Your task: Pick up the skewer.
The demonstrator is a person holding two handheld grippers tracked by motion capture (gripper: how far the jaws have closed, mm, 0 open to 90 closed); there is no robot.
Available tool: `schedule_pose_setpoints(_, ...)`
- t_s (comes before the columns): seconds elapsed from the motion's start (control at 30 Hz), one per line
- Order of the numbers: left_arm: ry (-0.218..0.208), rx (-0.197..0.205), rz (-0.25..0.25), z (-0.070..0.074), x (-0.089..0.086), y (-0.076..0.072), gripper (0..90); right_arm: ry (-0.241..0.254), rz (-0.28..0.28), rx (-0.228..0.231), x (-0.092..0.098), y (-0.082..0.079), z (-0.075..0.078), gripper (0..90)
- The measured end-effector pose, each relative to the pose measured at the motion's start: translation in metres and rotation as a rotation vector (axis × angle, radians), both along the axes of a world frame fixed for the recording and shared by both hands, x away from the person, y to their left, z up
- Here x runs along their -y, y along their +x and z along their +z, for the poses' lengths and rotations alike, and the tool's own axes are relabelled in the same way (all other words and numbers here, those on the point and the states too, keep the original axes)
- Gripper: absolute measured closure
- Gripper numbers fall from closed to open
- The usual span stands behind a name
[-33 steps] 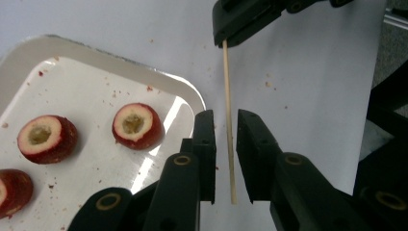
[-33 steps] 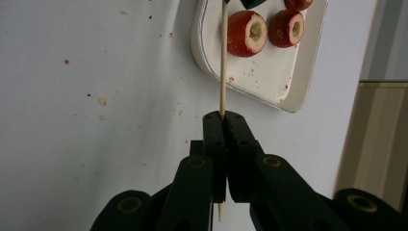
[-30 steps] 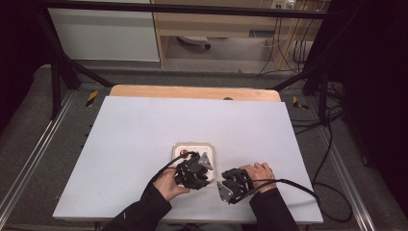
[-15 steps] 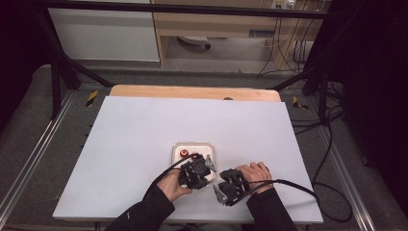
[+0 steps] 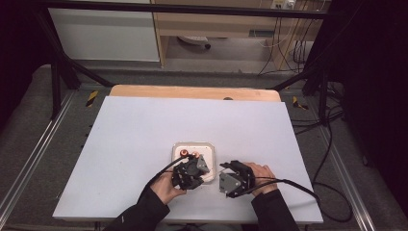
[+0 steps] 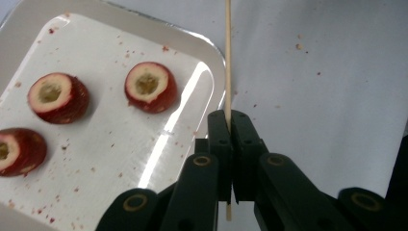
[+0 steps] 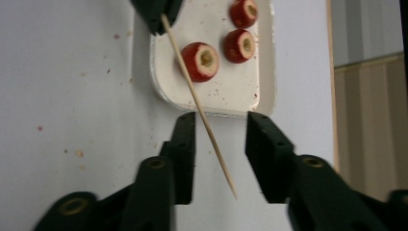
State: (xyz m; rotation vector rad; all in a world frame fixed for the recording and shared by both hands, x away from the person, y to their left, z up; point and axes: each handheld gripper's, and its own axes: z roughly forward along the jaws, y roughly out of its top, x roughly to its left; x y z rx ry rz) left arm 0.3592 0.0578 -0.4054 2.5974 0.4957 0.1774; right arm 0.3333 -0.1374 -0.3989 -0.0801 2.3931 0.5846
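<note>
Your left gripper (image 6: 230,120) is clenched on the wooden skewer (image 6: 227,57), which runs straight up between its closed jaws, just past the edge of the white tray (image 6: 159,29). Your right gripper (image 7: 221,130) has just been opening; its jaws stand apart with the skewer's free end slanting between them, apparently touching neither pad. Three cored red fruit pieces (image 7: 201,61) sit in the tray on the white surface (image 5: 144,130), close in front of both hands
</note>
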Motion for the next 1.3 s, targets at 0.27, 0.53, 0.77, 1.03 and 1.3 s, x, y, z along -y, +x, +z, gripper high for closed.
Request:
schedule_pose_setpoints(0.27,-0.047,0.023,0.040,0.000,-0.025,-0.005,88.3,0.238,-0.246,-0.279,0.027,0.019,0.000,27.6)
schedule_pose_setpoints(0.53,-0.107,0.081,0.092,-0.002,-0.049,-0.015,88.3,0.335,-0.359,-0.434,0.037,0.027,-0.008,21.9)
schedule_pose_setpoints(0.77,-0.195,0.115,0.163,-0.007,-0.074,-0.022,88.3,0.408,-0.426,-0.467,0.035,0.028,-0.009,15.8)
schedule_pose_setpoints(1.03,-0.284,0.123,0.233,-0.011,-0.097,-0.027,88.2,0.491,-0.485,-0.564,0.031,0.036,-0.007,8.6)
schedule_pose_setpoints(1.3,-0.312,0.137,0.285,-0.016,-0.108,-0.033,88.2,0.547,-0.489,-0.601,0.018,0.044,-0.001,6.1)
